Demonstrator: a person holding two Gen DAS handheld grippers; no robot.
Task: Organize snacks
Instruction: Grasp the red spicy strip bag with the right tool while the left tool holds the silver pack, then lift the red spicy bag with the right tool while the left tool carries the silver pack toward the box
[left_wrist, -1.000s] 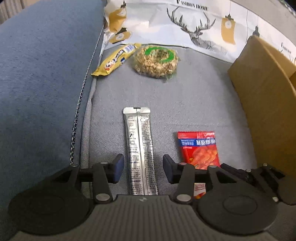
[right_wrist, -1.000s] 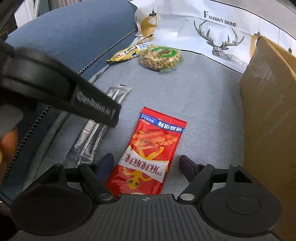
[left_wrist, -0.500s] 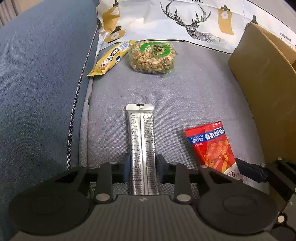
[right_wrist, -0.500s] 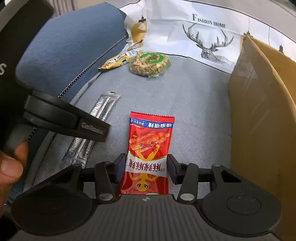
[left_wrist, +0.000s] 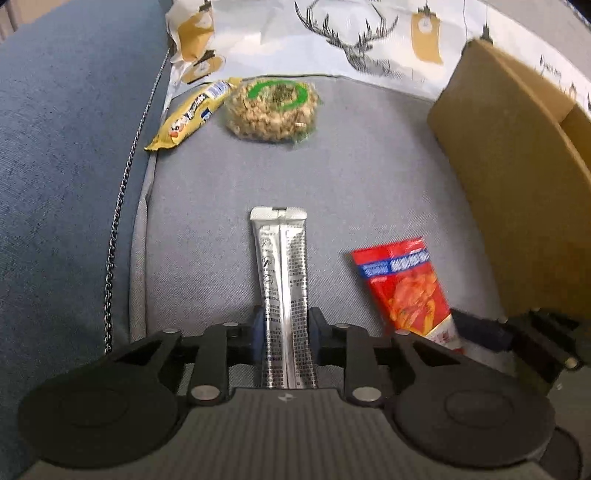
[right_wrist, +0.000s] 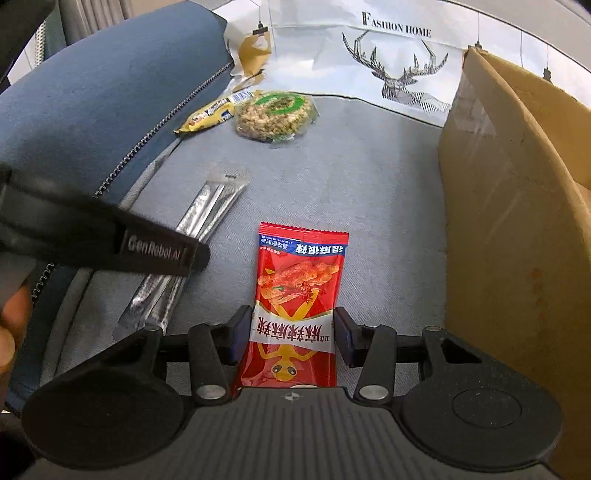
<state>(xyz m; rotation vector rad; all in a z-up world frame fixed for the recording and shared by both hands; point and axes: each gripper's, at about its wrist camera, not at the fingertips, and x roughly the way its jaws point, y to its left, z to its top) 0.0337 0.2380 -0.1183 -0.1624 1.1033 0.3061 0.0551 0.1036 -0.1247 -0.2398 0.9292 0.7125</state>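
Observation:
A long silver stick packet (left_wrist: 282, 266) lies lengthwise on the grey sofa seat (left_wrist: 369, 184). My left gripper (left_wrist: 284, 332) is shut on its near end, a pad against each long edge. To its right lies a red snack packet (right_wrist: 299, 273) with a blue band. My right gripper (right_wrist: 291, 332) is shut on its lower half, pads at both side edges. The red packet (left_wrist: 402, 280) also shows in the left wrist view, and the silver packet (right_wrist: 210, 206) in the right wrist view, partly behind the left gripper's black body (right_wrist: 155, 251).
A yellow bar wrapper (left_wrist: 192, 114) and a round clear-wrapped grain cake (left_wrist: 273, 110) with a green label lie at the back of the seat. An open cardboard box (right_wrist: 517, 221) stands on the right. A blue armrest (left_wrist: 55, 147) rises on the left; a deer-print cushion (right_wrist: 388, 74) lies behind.
Both grippers stood open around their packets a second ago. Each has since closed its jaws onto its packet and holds it; the hands have barely moved.

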